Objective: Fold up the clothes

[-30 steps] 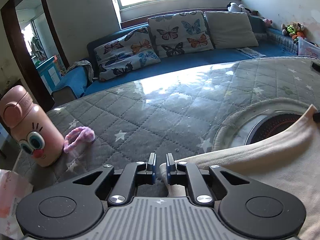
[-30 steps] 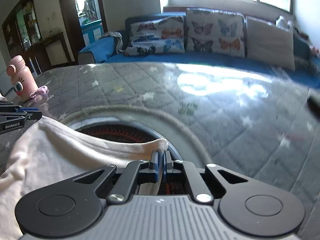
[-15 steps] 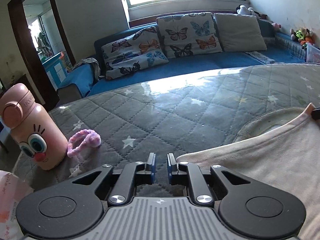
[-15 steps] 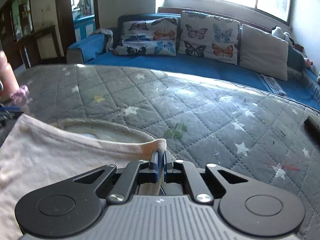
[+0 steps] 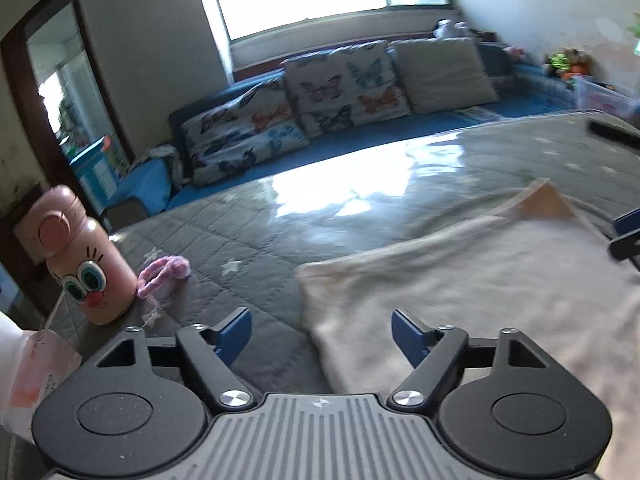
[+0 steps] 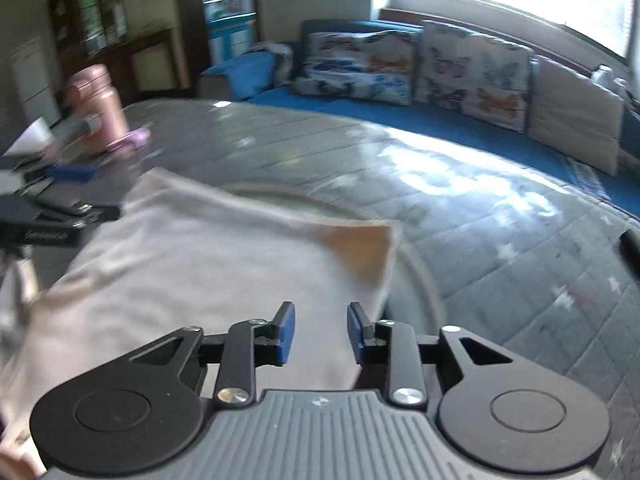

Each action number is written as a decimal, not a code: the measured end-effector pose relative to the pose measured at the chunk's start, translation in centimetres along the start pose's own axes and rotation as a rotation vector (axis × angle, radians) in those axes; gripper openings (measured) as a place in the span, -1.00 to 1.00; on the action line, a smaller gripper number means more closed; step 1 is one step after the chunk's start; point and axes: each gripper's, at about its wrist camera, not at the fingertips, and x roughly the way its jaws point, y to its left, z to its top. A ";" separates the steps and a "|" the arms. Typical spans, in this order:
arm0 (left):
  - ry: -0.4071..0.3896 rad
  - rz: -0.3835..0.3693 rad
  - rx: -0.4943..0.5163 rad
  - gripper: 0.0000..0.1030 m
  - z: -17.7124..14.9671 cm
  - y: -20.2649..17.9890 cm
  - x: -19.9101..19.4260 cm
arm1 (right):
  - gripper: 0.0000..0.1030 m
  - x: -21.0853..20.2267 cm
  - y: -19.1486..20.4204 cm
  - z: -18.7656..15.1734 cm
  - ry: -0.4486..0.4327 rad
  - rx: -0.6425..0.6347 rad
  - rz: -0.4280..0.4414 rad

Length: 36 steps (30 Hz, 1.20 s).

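Observation:
A cream garment (image 5: 460,280) lies flat on the grey star-quilted surface (image 5: 248,240), its far edge folded over. My left gripper (image 5: 322,334) hovers above the garment's near left corner; its jaws are opening wide and nothing is pinched between them. In the right wrist view the same cream garment (image 6: 192,264) spreads out to the left, one corner (image 6: 368,248) turned up. My right gripper (image 6: 321,332) sits over the garment's near right edge, jaws opening, the cloth below them and not pinched. The left gripper (image 6: 60,208) shows blurred at that view's left edge.
A pink cartoon-face bottle (image 5: 86,264) and a pink fuzzy loop (image 5: 164,274) stand at the surface's left edge. Behind is a blue sofa (image 5: 360,148) with butterfly cushions (image 5: 344,88). A dark object (image 6: 632,248) lies at the right. A round rim (image 6: 416,264) shows under the quilt.
Both grippers let go of the garment's corners and opened, the left far wider. The garment dropped flat over the round opening. Both hands drew back slightly.

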 end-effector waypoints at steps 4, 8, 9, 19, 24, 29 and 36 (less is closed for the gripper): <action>-0.034 -0.031 0.081 0.62 -1.8 -2.8 -3.1 | -0.39 -1.7 3.3 -2.1 0.031 -0.082 0.064; -0.056 -0.073 0.133 0.63 -3.9 -5.3 -5.7 | -0.39 -2.5 6.3 -4.2 0.057 -0.155 0.123; -0.061 -0.083 0.144 0.63 -4.4 -5.8 -6.3 | -0.38 -2.7 7.1 -4.9 0.065 -0.173 0.135; -0.133 -0.088 0.288 0.74 -9.1 -9.5 -10.6 | -0.37 -6.1 10.8 -10.0 0.065 -0.303 0.141; -0.126 -0.074 0.292 0.74 -10.6 -9.8 -10.9 | -0.37 -7.9 10.9 -11.6 0.041 -0.323 0.103; -0.139 -0.082 0.255 0.76 -9.5 -8.9 -11.6 | -0.31 -9.5 8.8 -12.2 0.025 -0.216 0.119; -0.182 -0.118 0.187 0.86 -6.9 -9.3 -12.2 | -0.27 -12.7 3.4 -13.1 -0.016 0.017 0.110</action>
